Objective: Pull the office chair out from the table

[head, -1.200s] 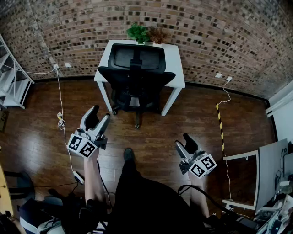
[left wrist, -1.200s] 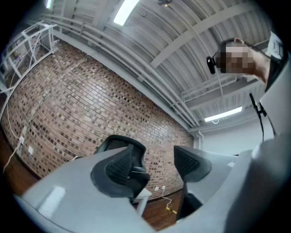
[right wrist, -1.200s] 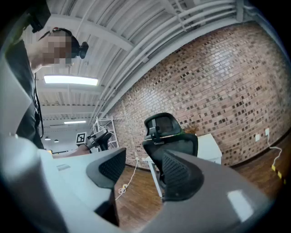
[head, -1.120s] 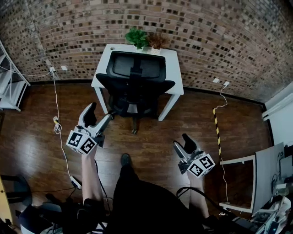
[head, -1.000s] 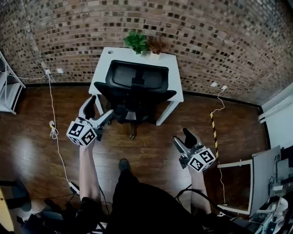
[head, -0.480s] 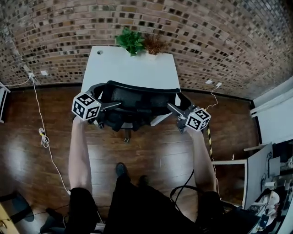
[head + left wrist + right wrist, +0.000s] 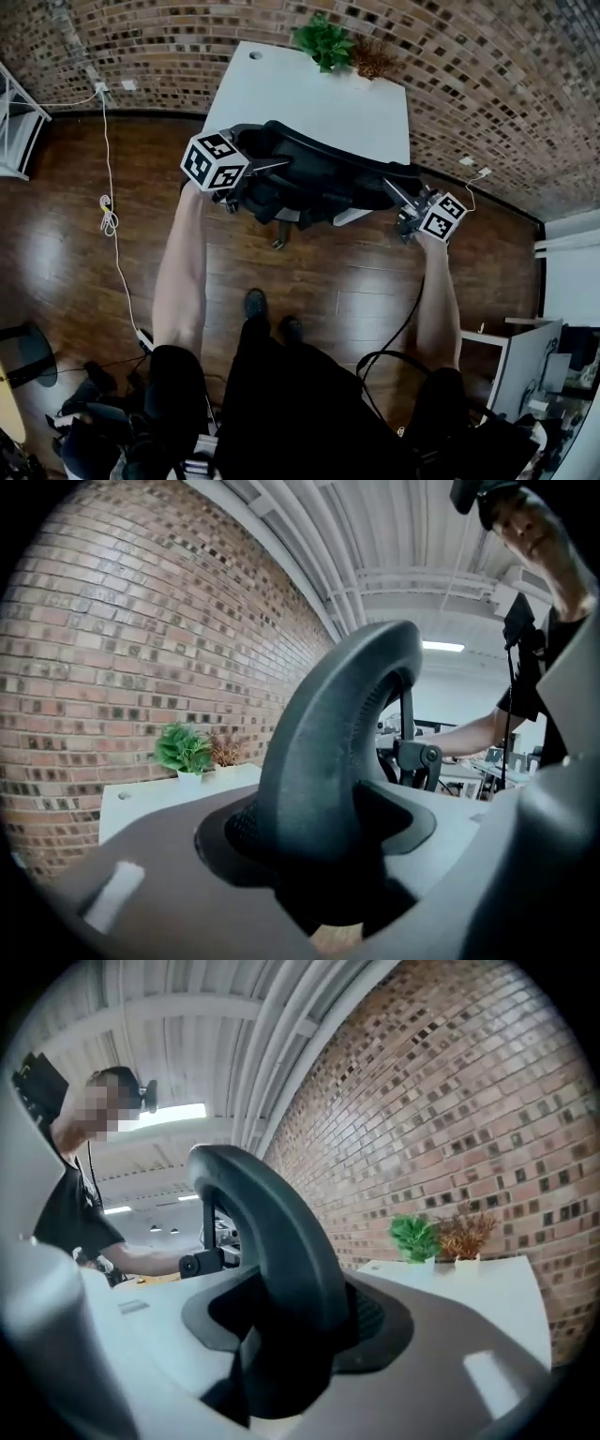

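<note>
Raised from beside my knees, my left gripper (image 7: 270, 167) and right gripper (image 7: 394, 187) are closing on the black mesh office chair (image 7: 328, 173), backrest spanning nine-to-three, seat facing twelve.

Black office chair (image 7: 319, 176), white table (image 7: 300, 94), speckled brown brick wall (image 7: 169, 28)

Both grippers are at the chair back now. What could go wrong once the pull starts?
1. The left gripper and right gripper are closing on only the smooth curved rim of the black mesh-backed office chair; a pull may slide them off.
2. The chair sits tucked under the white table; if it snags, the green potted plant could shake.
3. The person's black shoes stand just behind the chair, so it may roll into them.
</note>
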`<state>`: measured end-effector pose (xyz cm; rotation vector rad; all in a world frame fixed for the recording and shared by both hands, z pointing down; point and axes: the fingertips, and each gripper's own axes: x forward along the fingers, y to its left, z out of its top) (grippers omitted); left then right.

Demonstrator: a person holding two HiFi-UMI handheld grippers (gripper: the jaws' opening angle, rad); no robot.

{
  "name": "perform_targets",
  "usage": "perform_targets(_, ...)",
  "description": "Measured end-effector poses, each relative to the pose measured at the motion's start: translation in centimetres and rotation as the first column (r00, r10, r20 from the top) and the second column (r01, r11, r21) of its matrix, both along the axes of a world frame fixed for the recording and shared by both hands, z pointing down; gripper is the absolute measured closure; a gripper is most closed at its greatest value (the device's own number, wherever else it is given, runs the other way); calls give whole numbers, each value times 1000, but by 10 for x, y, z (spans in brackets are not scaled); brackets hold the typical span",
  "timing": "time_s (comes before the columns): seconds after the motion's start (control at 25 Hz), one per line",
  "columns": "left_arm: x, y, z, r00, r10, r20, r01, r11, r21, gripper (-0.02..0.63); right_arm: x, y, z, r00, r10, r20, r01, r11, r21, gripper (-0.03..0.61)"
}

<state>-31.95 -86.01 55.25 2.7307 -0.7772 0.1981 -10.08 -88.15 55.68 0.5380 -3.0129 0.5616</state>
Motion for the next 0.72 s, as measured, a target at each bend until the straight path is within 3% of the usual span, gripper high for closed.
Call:
perform_targets(0.32,56,76,-16,994,-111,-10,111,994,-10,247,55,60,-18,994,-80,73,81,997,-8,374)
perform_targets(0.52,103,114,-19,972,-233,14,233,972,29,225,99,97,-29,989,-123,86,124,992,-7,375)
perform_targets(0.72,139,146,-19,965,-261,11,260,965,31,221,135,129,-33,988,-120,100,118,993,27,373)
